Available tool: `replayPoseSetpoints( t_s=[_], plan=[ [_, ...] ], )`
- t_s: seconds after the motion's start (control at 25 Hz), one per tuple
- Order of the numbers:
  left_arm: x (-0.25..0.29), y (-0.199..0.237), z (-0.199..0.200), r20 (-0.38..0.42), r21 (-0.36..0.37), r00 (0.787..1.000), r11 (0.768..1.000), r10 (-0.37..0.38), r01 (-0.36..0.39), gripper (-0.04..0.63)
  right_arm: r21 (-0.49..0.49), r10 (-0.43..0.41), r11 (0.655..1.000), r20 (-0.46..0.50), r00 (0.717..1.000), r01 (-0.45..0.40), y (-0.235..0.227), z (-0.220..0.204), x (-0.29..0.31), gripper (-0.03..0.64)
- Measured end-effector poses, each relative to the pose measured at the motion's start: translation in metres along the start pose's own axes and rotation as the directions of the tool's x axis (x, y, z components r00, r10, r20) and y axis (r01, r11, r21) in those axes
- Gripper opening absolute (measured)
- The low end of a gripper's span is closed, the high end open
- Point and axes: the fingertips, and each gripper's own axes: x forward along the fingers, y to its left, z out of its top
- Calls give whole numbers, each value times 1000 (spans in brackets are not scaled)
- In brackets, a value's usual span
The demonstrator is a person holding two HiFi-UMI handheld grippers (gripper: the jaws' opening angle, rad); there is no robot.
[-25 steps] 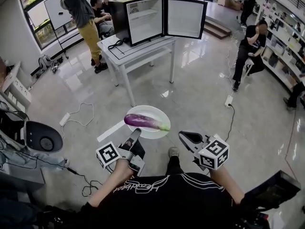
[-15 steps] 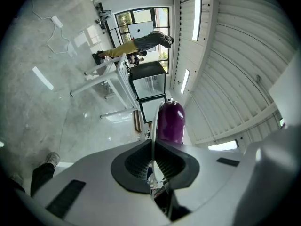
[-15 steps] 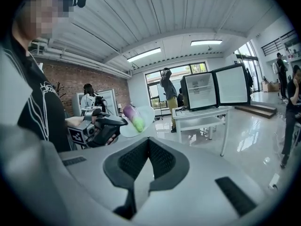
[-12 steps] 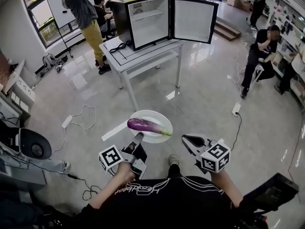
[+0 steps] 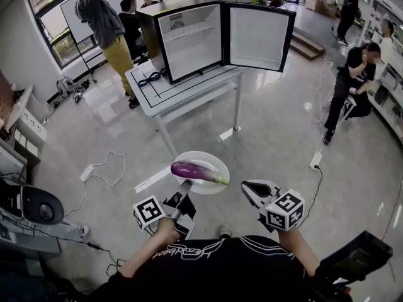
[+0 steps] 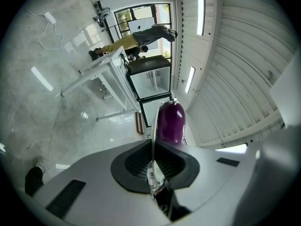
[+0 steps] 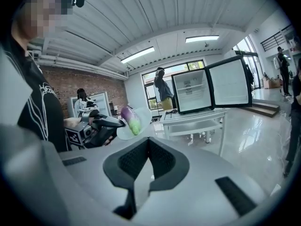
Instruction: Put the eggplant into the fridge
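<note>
A purple eggplant (image 5: 195, 171) with a green stem lies on a white plate (image 5: 216, 161). My left gripper (image 5: 186, 185) is shut on the plate's near rim and carries it level above the floor. In the left gripper view the plate rim (image 6: 152, 142) runs edge-on between the pads, with the eggplant (image 6: 170, 121) just beyond. My right gripper (image 5: 246, 185) hangs to the right of the plate, shut and holding nothing. The black fridge (image 5: 189, 39) stands ahead on a white table (image 5: 182, 87), its door (image 5: 261, 36) swung wide open and its white inside showing. In the right gripper view the eggplant (image 7: 129, 118) and fridge (image 7: 190, 91) both show.
A person in yellow trousers (image 5: 104, 24) stands left of the table, with others behind it. Another person (image 5: 352, 74) sits at the right by the shelves. Power strips and cables (image 5: 86, 172) lie on the glossy floor, one power strip (image 5: 315, 161) to the right. A dark round chair (image 5: 38, 209) is at the left.
Both grippers and the plate with the eggplant have travelled forward. The table and open fridge stand nearer and larger in the head view. The left grip on the plate is unchanged.
</note>
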Motion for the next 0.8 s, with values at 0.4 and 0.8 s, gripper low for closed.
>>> replayPoseSetpoints(
  t_s=[0.4, 0.8],
  plan=[
    [123, -14, 29, -5, 19, 1000, 1000, -10, 10, 25, 6, -39, 999, 29, 999, 39, -125, 42, 17, 6],
    [174, -26, 38, -1, 47, 1000, 999, -16, 16, 25, -13, -66, 998, 45, 997, 67, -173, 64, 7, 6]
  ],
)
